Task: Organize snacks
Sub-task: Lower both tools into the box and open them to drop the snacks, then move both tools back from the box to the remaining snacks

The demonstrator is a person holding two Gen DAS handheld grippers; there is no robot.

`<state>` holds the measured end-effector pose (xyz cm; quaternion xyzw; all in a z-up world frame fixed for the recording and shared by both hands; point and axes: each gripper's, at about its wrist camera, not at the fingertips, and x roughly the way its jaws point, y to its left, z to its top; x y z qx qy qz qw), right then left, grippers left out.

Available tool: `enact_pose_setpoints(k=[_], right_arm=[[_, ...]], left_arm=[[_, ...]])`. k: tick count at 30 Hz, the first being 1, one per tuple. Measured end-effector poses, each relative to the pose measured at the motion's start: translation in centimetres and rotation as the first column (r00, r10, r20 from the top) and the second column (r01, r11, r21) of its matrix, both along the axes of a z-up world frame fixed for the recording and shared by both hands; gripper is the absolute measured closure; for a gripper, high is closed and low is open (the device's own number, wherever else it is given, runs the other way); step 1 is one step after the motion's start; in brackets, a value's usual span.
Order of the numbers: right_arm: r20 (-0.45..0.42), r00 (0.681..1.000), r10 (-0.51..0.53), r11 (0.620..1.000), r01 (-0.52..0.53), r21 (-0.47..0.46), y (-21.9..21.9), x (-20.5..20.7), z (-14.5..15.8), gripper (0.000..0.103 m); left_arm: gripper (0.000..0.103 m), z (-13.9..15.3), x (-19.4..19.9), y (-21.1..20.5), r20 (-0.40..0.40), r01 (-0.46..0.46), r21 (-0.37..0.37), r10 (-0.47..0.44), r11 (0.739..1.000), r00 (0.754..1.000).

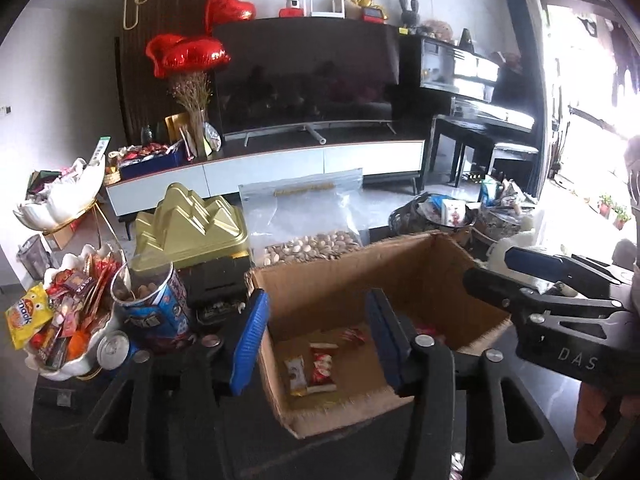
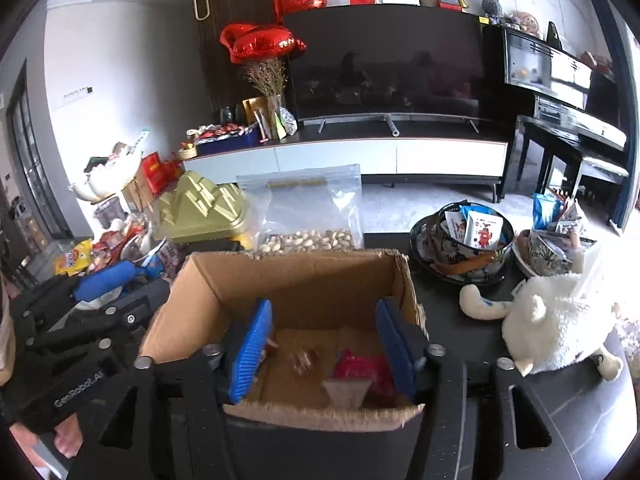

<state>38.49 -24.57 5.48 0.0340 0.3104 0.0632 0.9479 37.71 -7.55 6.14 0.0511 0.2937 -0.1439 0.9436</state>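
An open cardboard box (image 1: 424,276) (image 2: 208,280) stands on the dark table. Small wrapped snacks (image 1: 320,366) lie on its floor; the right wrist view shows a red packet (image 2: 360,368) and a small candy (image 2: 304,360) in it. My left gripper (image 1: 316,340) is open and empty, over the box's near left side. My right gripper (image 2: 324,344) is open and empty above the box's near edge. It also shows at the right of the left wrist view (image 1: 532,276). A white bowl of mixed snacks (image 1: 60,320) sits at the left.
A bag of pistachios (image 1: 308,220) (image 2: 308,216) and a gold box (image 1: 192,224) stand behind the carton. A can (image 1: 114,348) and a blue tub (image 1: 156,300) are left. Patterned bowls of packets (image 2: 468,240) and a white plush toy (image 2: 560,320) are right.
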Motion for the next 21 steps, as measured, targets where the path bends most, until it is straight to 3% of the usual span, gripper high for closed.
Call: enact_pose_setpoints(k=[4,12,21], right_arm=[[0.025,1.000,0.014,1.000,-0.013,-0.008,0.2,-3.0,0.9,0.033],[0.036,0.997,0.066,0.997,-0.064,-0.049,0.5,-8.8,1.3,0.030],[0.023,0.996,0.089,0.995,-0.088,-0.042,-1.2,-13.5,-0.5,0.030]], left_arm=[[0.049,0.7,-2.8,0.3,-0.015,0.000,-0.005,0.000,1.000,1.000],[0.045,1.4,-8.2,-0.1,-0.005,0.024,-0.002,-0.024,1.000,1.000],[0.042,0.2,-13.6,-2.1,0.033,0.052,0.036,-0.053,0.998,0.998]])
